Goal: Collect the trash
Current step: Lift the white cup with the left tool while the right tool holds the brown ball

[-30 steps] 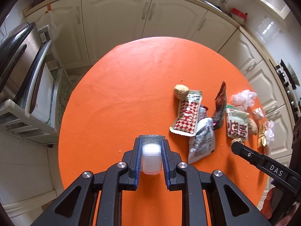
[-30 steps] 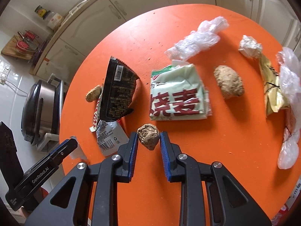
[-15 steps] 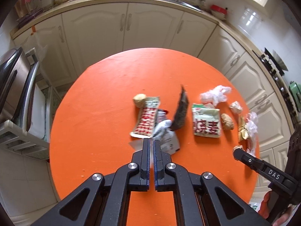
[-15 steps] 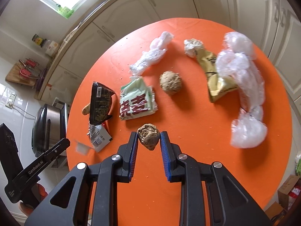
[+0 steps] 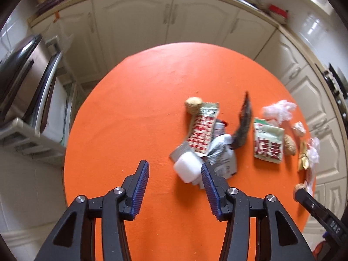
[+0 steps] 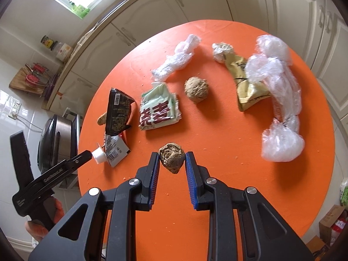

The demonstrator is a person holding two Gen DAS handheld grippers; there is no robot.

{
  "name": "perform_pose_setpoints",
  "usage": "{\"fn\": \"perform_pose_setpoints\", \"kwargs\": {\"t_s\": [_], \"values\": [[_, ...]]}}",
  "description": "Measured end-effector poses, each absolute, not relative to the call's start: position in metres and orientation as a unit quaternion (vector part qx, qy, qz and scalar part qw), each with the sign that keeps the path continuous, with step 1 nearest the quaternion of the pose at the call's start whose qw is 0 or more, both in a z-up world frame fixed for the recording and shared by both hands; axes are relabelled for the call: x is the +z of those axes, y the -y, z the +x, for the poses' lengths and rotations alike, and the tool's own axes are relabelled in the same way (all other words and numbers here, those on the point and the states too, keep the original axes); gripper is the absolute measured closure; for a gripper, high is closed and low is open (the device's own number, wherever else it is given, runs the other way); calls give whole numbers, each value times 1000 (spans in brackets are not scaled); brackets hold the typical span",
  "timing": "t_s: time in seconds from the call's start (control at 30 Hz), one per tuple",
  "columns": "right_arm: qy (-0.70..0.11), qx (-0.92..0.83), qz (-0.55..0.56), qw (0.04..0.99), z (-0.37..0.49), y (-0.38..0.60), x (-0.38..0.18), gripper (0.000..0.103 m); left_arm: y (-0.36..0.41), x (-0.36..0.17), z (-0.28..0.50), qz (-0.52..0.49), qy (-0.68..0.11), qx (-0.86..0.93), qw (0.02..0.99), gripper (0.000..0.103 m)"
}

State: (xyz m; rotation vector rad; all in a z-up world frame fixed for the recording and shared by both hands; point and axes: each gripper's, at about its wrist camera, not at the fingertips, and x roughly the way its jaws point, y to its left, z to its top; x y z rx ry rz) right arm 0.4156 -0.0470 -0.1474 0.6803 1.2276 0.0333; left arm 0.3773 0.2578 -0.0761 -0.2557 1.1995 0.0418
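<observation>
Brown crumpled wad (image 6: 171,160) pinched in my right hand-held gripper (image 6: 171,163), left hand-held gripper (image 5: 175,174) just spread beside a white cup (image 5: 188,169), wrappers (image 6: 159,108) and plastic (image 6: 280,100) beyond litter the orange worktop (image 6: 217,130), mostly uncollected.

On a round table (image 6: 217,195), wrappers (image 6: 158,108) lie in a row left of a paper ball (image 6: 196,89); plastic bags (image 6: 280,100) sit right; cabinets (image 6: 152,21) curve behind

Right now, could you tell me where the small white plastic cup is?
In the left wrist view, the white cup lies on the orange table, against the wrapper pile.
</observation>
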Motion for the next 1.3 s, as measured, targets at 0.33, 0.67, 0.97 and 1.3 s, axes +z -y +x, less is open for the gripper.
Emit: {"fn": "perform_pose_setpoints", "kwargs": {"t_s": [0.33,0.67,0.97,1.3], "values": [[-585,28,294,755,433,26,-159,79,-257,-98,399,-158,-568,-18,807,77],[-581,29,297,758,430,28,-156,79,-254,-88,385,-152,-548,-28,822,80],[-557,27,308,771,412,43,-138,79,-237,-56,361,-129,-524,-43,840,86],[-529,21,322,785,387,59,-118,79,-202,-31,338,-94,-504,-76,855,87]]}}
